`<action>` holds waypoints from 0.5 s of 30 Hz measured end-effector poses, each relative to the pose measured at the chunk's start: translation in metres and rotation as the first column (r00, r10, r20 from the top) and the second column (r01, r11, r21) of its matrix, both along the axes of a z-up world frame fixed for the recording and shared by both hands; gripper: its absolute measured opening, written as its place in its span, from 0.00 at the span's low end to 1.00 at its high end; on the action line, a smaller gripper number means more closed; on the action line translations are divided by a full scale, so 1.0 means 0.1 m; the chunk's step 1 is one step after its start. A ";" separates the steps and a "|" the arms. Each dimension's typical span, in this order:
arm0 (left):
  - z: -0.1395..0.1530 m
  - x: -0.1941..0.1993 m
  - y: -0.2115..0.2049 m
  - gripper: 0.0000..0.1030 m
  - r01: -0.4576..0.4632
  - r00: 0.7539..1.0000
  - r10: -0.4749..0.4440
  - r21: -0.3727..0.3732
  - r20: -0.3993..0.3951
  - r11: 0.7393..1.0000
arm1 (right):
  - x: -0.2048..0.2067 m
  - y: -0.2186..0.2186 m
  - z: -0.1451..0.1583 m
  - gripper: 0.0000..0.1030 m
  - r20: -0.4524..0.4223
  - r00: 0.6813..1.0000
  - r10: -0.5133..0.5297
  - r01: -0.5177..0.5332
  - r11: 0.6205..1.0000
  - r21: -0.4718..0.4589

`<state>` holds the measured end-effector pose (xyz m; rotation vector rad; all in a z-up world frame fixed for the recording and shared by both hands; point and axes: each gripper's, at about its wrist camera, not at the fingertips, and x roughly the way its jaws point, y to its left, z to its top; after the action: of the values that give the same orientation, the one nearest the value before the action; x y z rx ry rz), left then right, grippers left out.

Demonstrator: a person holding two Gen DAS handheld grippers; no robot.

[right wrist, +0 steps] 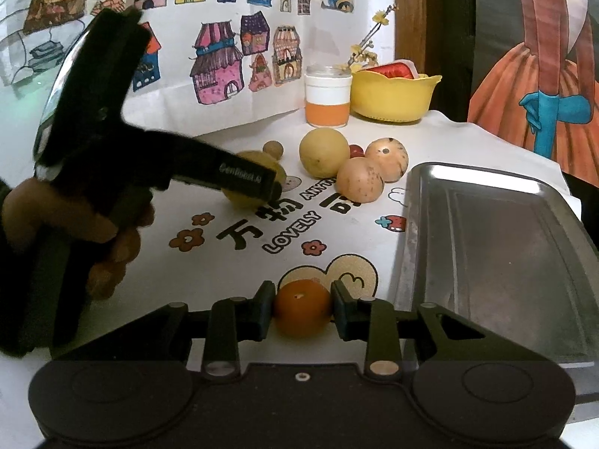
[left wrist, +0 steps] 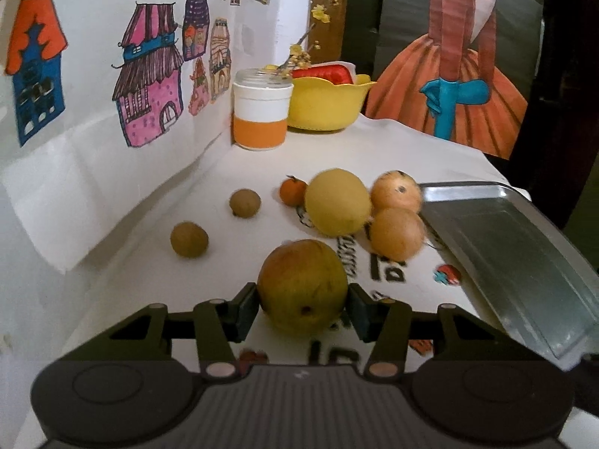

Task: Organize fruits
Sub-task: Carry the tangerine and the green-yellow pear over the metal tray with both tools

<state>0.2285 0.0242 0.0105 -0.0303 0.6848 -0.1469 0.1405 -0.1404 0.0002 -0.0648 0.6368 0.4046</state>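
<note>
In the left wrist view, my left gripper [left wrist: 303, 307] is shut on a yellow-brown pear-like fruit [left wrist: 303, 284] that rests low on the printed tablecloth. From the right wrist view, this same gripper [right wrist: 271, 187] appears from the side, with a hand [right wrist: 75, 224] holding it. My right gripper [right wrist: 303, 310] is shut on a small orange [right wrist: 302, 307], just left of the metal tray [right wrist: 498, 247]. Farther back lie a yellow round fruit [left wrist: 337, 202], two tan-orange fruits [left wrist: 397, 191] [left wrist: 397, 234], a small tangerine [left wrist: 294, 191] and two brown little fruits [left wrist: 245, 203] [left wrist: 189, 240].
The metal tray [left wrist: 516, 254] sits at the right of the table with nothing in it. An orange-banded jar [left wrist: 262, 112] and a yellow bowl [left wrist: 325, 104] stand at the back corner. A wall with house drawings [left wrist: 149, 86] runs along the left.
</note>
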 end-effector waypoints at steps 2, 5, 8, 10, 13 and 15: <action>0.00 -0.08 -0.03 0.54 0.010 1.000 -0.010 -0.005 -0.004 1.000 | -0.03 -0.02 0.02 0.33 0.011 1.000 0.002 -0.002 1.000 0.005; 0.01 -0.19 -0.07 0.54 0.030 0.999 -0.031 -0.022 -0.014 0.999 | -0.08 -0.06 0.06 0.33 0.037 0.999 -0.009 0.009 1.000 0.011; 0.03 -0.26 -0.09 0.54 0.042 0.999 -0.044 -0.058 -0.032 0.997 | -0.15 -0.14 0.09 0.33 0.063 0.997 -0.037 0.036 0.999 0.015; 0.03 -0.29 -0.13 0.54 0.048 0.998 -0.051 -0.072 -0.037 0.996 | -0.19 -0.21 0.12 0.33 0.079 0.995 -0.063 0.062 0.998 0.014; 0.03 -0.36 -0.20 0.54 0.065 0.997 -0.069 -0.085 -0.040 0.994 | -0.22 -0.34 0.15 0.33 0.093 0.990 -0.105 0.103 0.994 0.022; 0.02 -0.41 -0.26 0.54 0.079 0.996 -0.083 -0.098 -0.042 0.992 | -0.23 -0.43 0.16 0.33 0.100 0.986 -0.130 0.128 0.991 0.026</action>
<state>0.1875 -0.0015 0.0129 -0.0988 0.7247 -0.2579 0.1172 -0.1835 0.0162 -0.0248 0.5333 0.2800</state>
